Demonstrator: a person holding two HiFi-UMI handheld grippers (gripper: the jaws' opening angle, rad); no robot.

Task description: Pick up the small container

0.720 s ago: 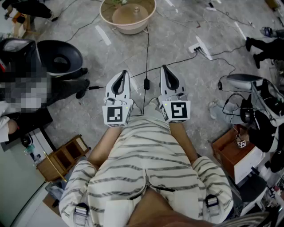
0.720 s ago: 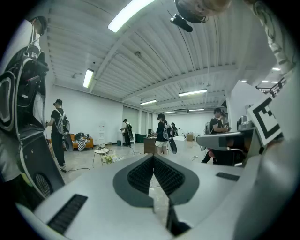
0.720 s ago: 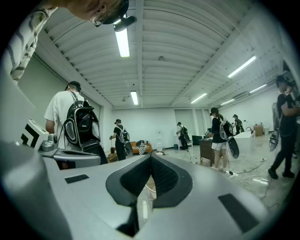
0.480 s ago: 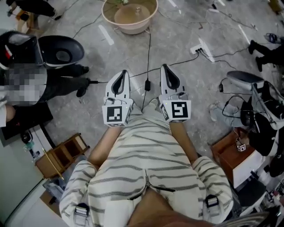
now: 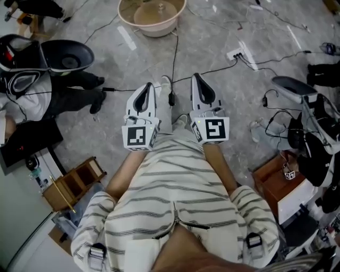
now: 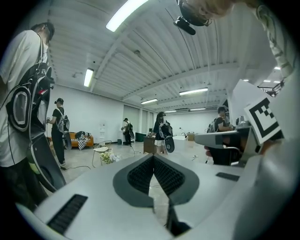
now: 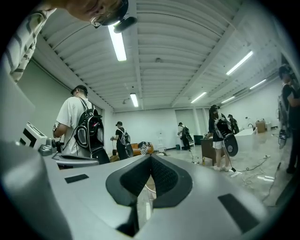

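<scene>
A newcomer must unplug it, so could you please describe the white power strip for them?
Find the round beige basin at the head view's top edge. Down and right of it, ahead of the right gripper, the power strip lies on the grey floor. Unlike the flat white tape strips nearby, black cables run into it.

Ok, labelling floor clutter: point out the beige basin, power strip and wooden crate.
beige basin [image 5: 153, 31]: head view, near wall.
power strip [image 5: 237, 54]: head view, middle.
wooden crate [image 5: 78, 180]: head view, middle.
</scene>
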